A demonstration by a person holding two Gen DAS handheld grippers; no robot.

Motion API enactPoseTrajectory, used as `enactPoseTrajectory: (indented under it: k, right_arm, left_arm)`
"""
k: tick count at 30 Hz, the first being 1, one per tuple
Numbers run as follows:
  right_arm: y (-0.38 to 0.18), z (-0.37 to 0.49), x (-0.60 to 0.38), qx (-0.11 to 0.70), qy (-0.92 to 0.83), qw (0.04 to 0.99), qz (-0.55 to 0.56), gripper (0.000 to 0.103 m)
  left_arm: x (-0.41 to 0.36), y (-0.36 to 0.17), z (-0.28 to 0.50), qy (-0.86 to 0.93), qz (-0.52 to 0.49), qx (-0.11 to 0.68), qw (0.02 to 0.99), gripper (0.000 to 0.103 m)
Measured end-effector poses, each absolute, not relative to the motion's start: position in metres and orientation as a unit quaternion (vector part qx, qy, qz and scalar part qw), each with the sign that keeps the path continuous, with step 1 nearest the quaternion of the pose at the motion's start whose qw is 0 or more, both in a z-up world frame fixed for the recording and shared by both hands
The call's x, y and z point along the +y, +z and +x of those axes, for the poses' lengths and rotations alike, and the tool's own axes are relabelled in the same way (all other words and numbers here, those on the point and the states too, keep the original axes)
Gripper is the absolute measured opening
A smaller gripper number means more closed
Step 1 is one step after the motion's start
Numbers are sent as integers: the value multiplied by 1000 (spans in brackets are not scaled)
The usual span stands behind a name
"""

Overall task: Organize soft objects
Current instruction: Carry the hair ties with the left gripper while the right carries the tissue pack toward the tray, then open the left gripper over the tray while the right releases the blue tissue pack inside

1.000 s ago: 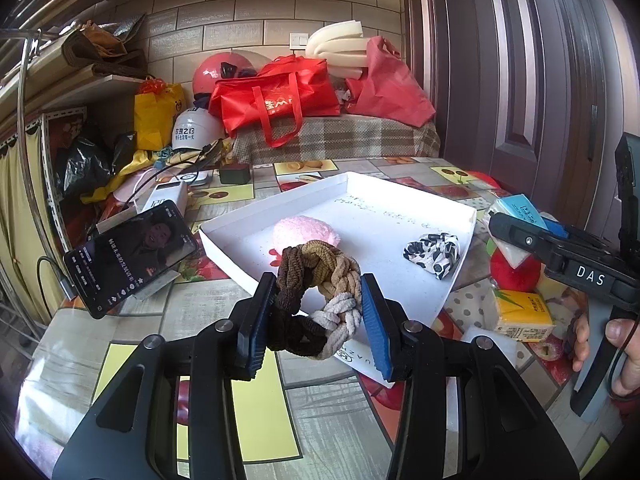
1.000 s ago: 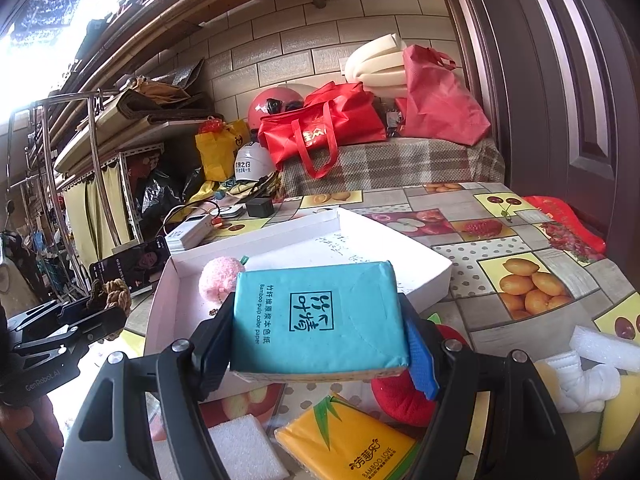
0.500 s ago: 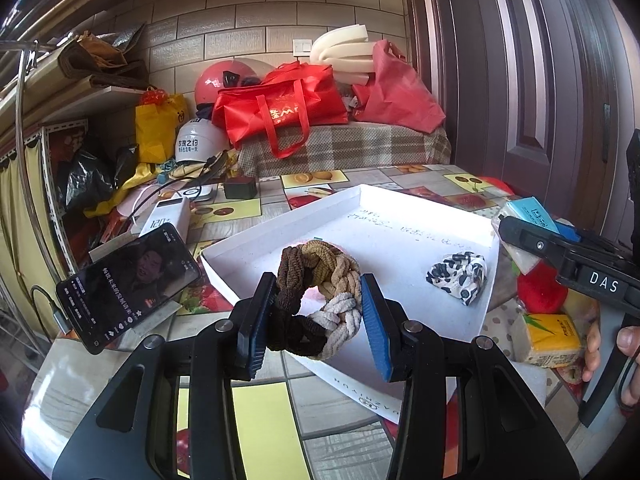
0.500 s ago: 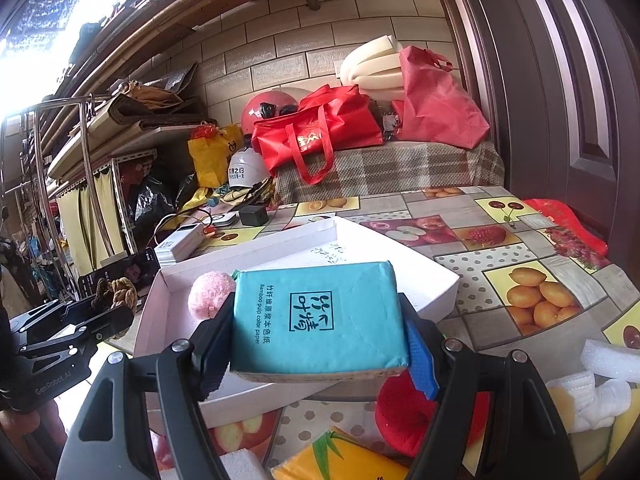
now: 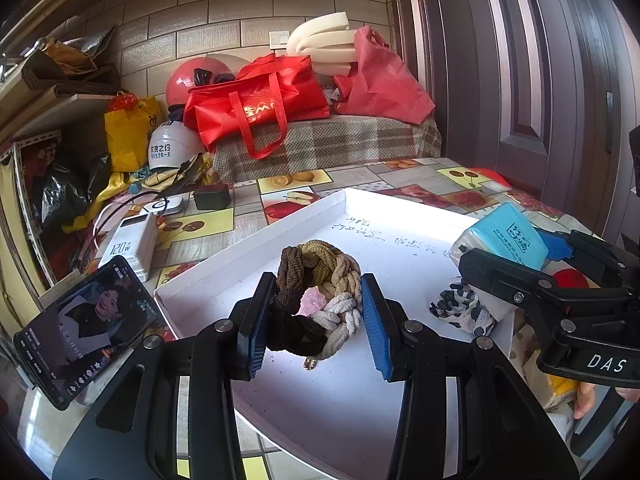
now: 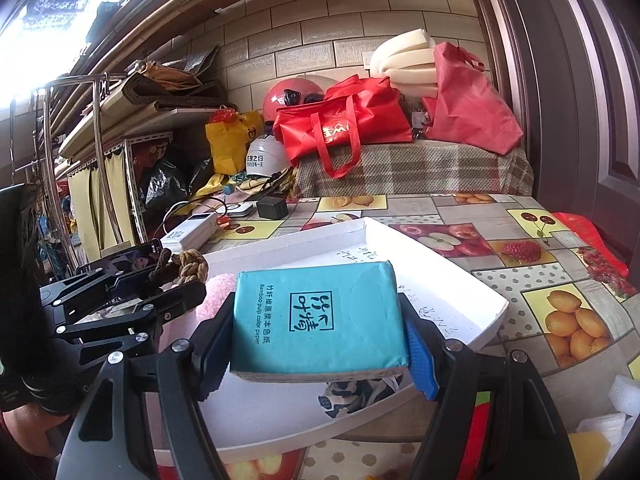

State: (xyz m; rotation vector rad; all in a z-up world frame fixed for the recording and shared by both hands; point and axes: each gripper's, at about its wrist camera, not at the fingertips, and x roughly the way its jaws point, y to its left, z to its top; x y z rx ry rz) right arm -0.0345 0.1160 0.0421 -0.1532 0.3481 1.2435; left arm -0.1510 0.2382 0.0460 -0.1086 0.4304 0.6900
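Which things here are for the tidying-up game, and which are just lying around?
For the job:
braided brown-and-cream hair scrunchie
teal tissue pack
shallow white cardboard tray
black-and-white spotted scrunchie
fluffy pink pom-pom

Just lying about:
black smartphone
white power bank
red tote bag
white helmet

Braided cloth scrunchie, glossy plastic-wrapped tissue pack, matt white cardboard tray

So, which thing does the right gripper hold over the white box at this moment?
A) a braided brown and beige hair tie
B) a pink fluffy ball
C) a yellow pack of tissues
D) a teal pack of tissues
D: the right gripper is shut on the teal tissue pack, above the white box; the braided hair tie is in the left gripper.
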Motion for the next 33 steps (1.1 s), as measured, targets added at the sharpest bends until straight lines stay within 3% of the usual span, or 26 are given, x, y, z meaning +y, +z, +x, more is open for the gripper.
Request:
enactPoseTrajectory:
  k: [13,14,18,20,33]
  right_arm:
    - [39,-31,136,193,565,797,-95,75]
    - [39,-30,138,197,566,795,-95,77]
    - [40,-27,133,196,559,802,-82,94]
    - [41,-25,131,193,555,806,-73,103]
    - [46,-42,124,136,551,819,-83,103]
  left_arm:
    - [251,42,-143,347,-79,229,906,43]
    - [251,42,-143,349,-78,229,905,47]
    - [253,43,-151,385,-87,216,893,90]
    - [259,43,-157,395,-103,208,889,103]
    - [254,45,-161,408,-92,195,887,103]
